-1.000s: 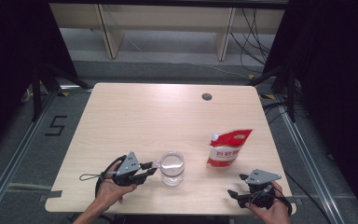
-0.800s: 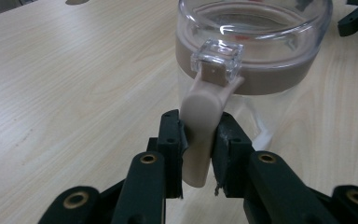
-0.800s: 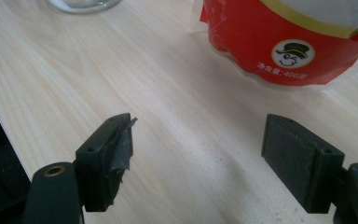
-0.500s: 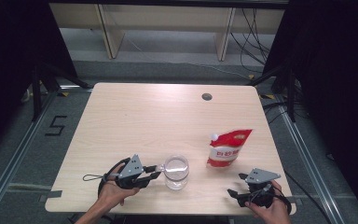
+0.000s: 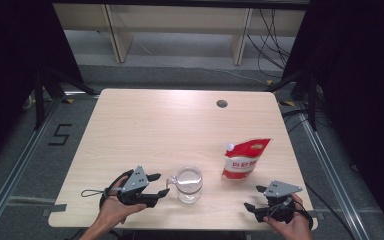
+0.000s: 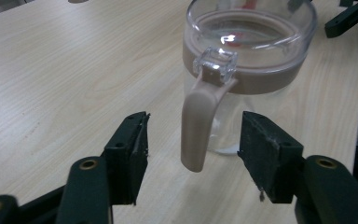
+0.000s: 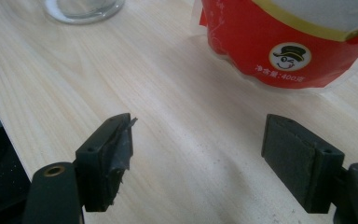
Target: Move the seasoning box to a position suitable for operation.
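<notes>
A lab or test room; a bare wooden table [image 5: 180,125] stands between black curtains [image 5: 350,75], loose cables [image 5: 275,30] and floor tape [image 5: 60,134].

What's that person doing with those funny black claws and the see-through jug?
A person holds a claw-like gripper in each hand at a wooden table. The left gripper has just been opening its jaws; the jug's handle sits between them, but the pads are not pressing on it. The clear jug stands upright on the table. The right gripper is open with nothing between its jaws, near a red pouch.
</notes>
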Demonstrator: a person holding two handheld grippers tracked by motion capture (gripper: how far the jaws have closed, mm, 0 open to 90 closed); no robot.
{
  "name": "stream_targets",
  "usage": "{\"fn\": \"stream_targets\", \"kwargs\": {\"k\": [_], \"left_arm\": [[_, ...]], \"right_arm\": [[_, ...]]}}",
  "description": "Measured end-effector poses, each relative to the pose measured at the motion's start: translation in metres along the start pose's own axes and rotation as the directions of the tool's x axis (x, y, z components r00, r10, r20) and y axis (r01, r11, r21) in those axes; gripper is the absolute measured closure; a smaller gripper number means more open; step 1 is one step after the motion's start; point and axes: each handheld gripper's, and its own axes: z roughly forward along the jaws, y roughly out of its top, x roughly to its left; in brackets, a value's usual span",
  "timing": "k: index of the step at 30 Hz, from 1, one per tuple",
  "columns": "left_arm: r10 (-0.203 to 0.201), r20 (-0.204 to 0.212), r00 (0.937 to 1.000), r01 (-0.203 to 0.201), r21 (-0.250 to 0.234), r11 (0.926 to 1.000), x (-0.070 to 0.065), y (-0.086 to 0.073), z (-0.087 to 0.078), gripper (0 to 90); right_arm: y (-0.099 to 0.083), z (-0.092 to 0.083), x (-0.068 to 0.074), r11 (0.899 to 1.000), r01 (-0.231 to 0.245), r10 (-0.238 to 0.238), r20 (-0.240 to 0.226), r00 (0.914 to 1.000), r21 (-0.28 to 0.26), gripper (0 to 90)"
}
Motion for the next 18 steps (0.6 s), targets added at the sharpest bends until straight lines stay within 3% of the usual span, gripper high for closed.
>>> {"fn": "stream_targets", "kwargs": {"k": [3,5,8,13,16,18], "left_arm": [[0.001,0.029,0.9996,-0.001,0.006,1.0,-0.001,0.004,-0.002,35.1],[-0.022,0.012,0.9997,0.022,0.011,0.9997,-0.003,0.006,-0.003,32.0],[-0.015,-0.014,0.9998,0.015,0.022,0.9996,-0.004,0.009,-0.006,30.0],[-0.049,-0.032,0.9983,0.049,-0.001,0.9988,-0.003,0.01,-0.008,27.1],[-0.035,-0.043,0.9985,0.035,0.004,0.9994,-0.001,0.012,-0.01,27.1],[-0.048,-0.033,0.9983,0.048,-0.006,0.9988,-0.001,0.012,-0.01,27.4]], "right_arm": [[0.0,0.0,-0.001,1.0,0.025,-0.025,0.006,0.9997,-0.012,25.6],[-0.001,-0.001,-0.001,1.0,0.008,-0.008,0.01,0.9999,-0.008,25.6],[-0.001,-0.001,-0.001,1.0,0.007,-0.007,0.012,0.9999,-0.009,25.6],[-0.001,-0.001,0.002,1.0,0.008,-0.008,0.003,1.0,-0.001,25.7],[-0.001,-0.001,0.001,1.0,0.009,-0.009,0.007,0.9999,-0.004,25.8],[-0.001,0.0,0.0,1.0,0.017,-0.017,0.013,0.9998,-0.008,25.8]]}}
